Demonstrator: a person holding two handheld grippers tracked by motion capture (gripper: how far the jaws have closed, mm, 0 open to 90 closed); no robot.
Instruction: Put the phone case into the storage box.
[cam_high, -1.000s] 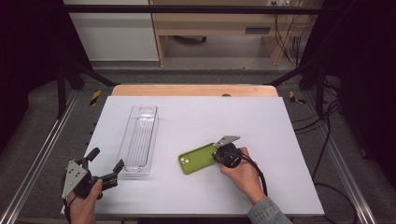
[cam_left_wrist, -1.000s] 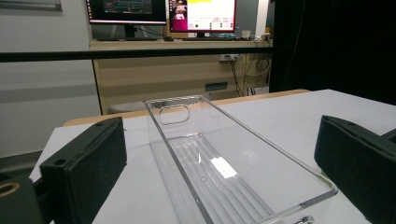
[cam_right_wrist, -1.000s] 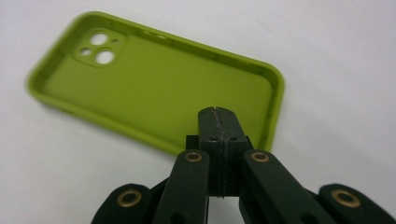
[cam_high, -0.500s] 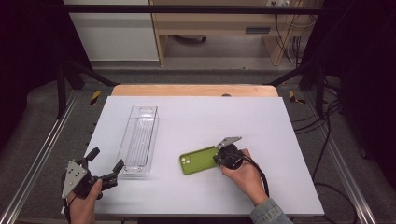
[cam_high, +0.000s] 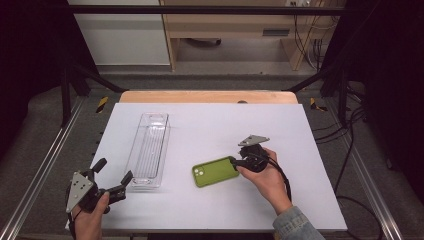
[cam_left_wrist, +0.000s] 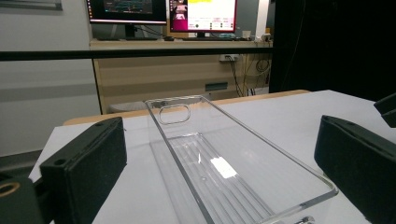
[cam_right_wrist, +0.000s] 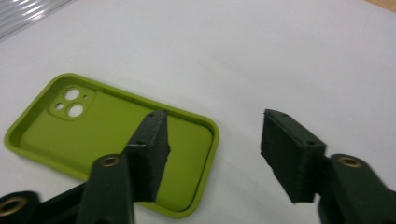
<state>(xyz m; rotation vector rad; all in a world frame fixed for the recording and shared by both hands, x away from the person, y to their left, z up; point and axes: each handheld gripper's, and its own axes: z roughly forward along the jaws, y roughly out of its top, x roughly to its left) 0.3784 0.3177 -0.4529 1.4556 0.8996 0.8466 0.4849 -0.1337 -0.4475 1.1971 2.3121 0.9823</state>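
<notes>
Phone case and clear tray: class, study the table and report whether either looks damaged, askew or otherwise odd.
Nothing looks damaged or spilled. The green phone case lies hollow side up, empty, slightly skewed to the table edge. The clear tray sits upright and empty. The right tongs have just been opening, with nothing between them.

The phone case (cam_right_wrist: 112, 140) looks like soft lime-green silicone or rubbery plastic, matt and smooth, with moulded lens cut-outs. The tray (cam_left_wrist: 233, 172) is clear hard plastic, glossy enough to throw a bright glare, its floor ribbed lengthwise. The table (cam_high: 210, 125) top is a smooth matt white sheet with a pale wood strip along its far edge, and the right gripper (cam_right_wrist: 212, 154) has dull black, faintly grainy plastic jaws with brass-coloured rivets.
</notes>
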